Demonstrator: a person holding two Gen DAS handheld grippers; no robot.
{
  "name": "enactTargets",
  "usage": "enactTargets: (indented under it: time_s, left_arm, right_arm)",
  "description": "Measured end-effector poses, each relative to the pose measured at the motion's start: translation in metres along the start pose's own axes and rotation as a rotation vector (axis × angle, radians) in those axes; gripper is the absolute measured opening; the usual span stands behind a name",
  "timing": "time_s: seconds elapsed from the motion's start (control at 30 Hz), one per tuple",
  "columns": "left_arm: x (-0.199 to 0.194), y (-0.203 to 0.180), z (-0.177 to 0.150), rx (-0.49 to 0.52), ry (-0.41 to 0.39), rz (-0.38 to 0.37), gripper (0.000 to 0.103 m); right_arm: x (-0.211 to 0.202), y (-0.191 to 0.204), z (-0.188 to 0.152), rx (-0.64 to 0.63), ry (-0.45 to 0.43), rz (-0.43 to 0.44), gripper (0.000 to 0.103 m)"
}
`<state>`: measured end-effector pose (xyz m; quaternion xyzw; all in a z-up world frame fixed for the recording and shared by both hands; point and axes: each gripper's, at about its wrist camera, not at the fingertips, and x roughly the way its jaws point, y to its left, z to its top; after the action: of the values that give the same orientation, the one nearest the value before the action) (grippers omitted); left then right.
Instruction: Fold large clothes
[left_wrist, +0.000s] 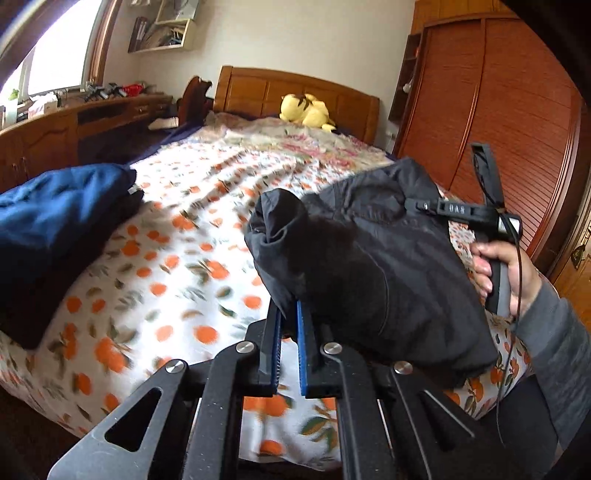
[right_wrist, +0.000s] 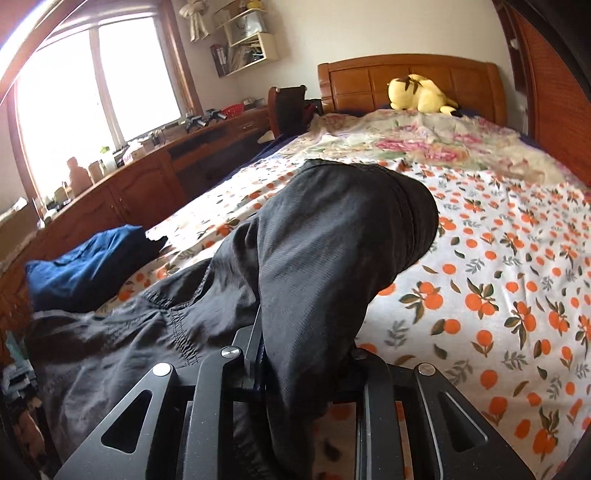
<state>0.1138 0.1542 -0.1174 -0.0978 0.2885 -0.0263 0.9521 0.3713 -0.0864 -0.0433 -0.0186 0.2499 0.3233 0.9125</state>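
Bedroom setting: a wide bed covered by a white sheet printed with orange fruit (left_wrist: 177, 258), backed by a carved wooden headboard (left_wrist: 295, 92), with a reddish-brown slatted wardrobe (left_wrist: 498, 110) along one side and a long wooden sideboard (right_wrist: 147, 177) under the window on the other. A yellow plush toy (left_wrist: 306, 109) lies against the headboard. A rumpled floral quilt (right_wrist: 424, 136) covers the head end of the bed.

Item under handling: a large black fabric garment (left_wrist: 369, 258), bundled and held up off the sheet between both tools.

Left gripper (left_wrist: 290, 328): the blue-lined fingers (left_wrist: 302, 350) stand narrow, with a small gap visible at their base; their tips are buried in the lower edge of the black garment, which they pinch.

Right gripper (right_wrist: 260, 354): seen from the left wrist view as a black tool at the far side of the bundle, held in the person's right hand (left_wrist: 509, 269), grey sleeve at the wrist. In its own view the garment drapes over the fingers and hides most of them; one finger shows beside the cloth, drawn close, clamping the fabric.

Also noted: a folded dark blue garment (left_wrist: 62, 210) rests on the bed's left edge, well apart from the black bundle.
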Motion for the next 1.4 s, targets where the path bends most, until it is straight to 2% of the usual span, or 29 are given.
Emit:
enactTargets:
  time_s: [0.1, 0.3, 0.4, 0.5, 0.7, 0.83, 0.9, 0.97, 1.0, 1.07, 1.17, 1.2, 1.27, 1.3, 1.33, 1.4]
  left_arm:
    - [-0.013, 0.024, 0.014, -0.004, -0.029, 0.016, 0.008]
    - [-0.055, 0.093, 0.043, -0.023, -0.109, 0.094, 0.008]
    - [-0.080, 0.138, 0.061, -0.040, -0.145, 0.167, 0.008]
    - [-0.105, 0.180, 0.079, -0.032, -0.176, 0.272, 0.008]
    - [-0.153, 0.262, 0.107, -0.043, -0.209, 0.466, 0.008]
    - [-0.158, 0.305, 0.100, -0.059, -0.158, 0.577, 0.008]
    - [-0.156, 0.323, 0.086, -0.095, -0.134, 0.580, 0.008]
    - [-0.152, 0.335, 0.073, -0.123, -0.117, 0.583, 0.009]
    - [-0.151, 0.338, 0.068, -0.127, -0.118, 0.591, 0.009]
    - [-0.154, 0.341, 0.062, -0.137, -0.126, 0.581, 0.010]
    - [-0.164, 0.341, 0.058, -0.140, -0.151, 0.577, 0.028]
    - [-0.169, 0.340, 0.061, -0.137, -0.169, 0.573, 0.040]
    - [-0.178, 0.330, 0.064, -0.131, -0.193, 0.560, 0.050]
    - [-0.183, 0.327, 0.066, -0.126, -0.199, 0.559, 0.065]
    - [-0.188, 0.323, 0.067, -0.121, -0.213, 0.557, 0.085]
    - [-0.195, 0.321, 0.069, -0.115, -0.245, 0.547, 0.088]
  right_arm:
    - [0.004, 0.027, 0.009, -0.043, 0.014, -0.011, 0.023]
    - [0.023, 0.114, 0.065, -0.129, 0.002, 0.017, 0.023]
    - [0.041, 0.166, 0.095, -0.170, -0.005, 0.053, 0.023]
    - [0.064, 0.226, 0.125, -0.211, -0.016, 0.098, 0.023]
    - [0.119, 0.337, 0.161, -0.244, -0.018, 0.187, 0.024]
    - [0.157, 0.385, 0.155, -0.273, 0.040, 0.205, 0.026]
    - [0.178, 0.396, 0.144, -0.294, 0.122, 0.180, 0.030]
    - [0.194, 0.400, 0.130, -0.307, 0.200, 0.144, 0.037]
    - [0.199, 0.401, 0.125, -0.316, 0.220, 0.117, 0.039]
    - [0.196, 0.399, 0.114, -0.356, 0.215, 0.077, 0.050]
    - [0.196, 0.411, 0.112, -0.411, 0.205, 0.043, 0.058]
    - [0.192, 0.415, 0.110, -0.420, 0.199, 0.038, 0.059]
    - [0.181, 0.420, 0.106, -0.433, 0.178, 0.033, 0.062]
    - [0.175, 0.423, 0.102, -0.437, 0.168, 0.034, 0.063]
    - [0.169, 0.426, 0.100, -0.438, 0.158, 0.043, 0.064]
    - [0.156, 0.432, 0.094, -0.442, 0.141, 0.075, 0.065]
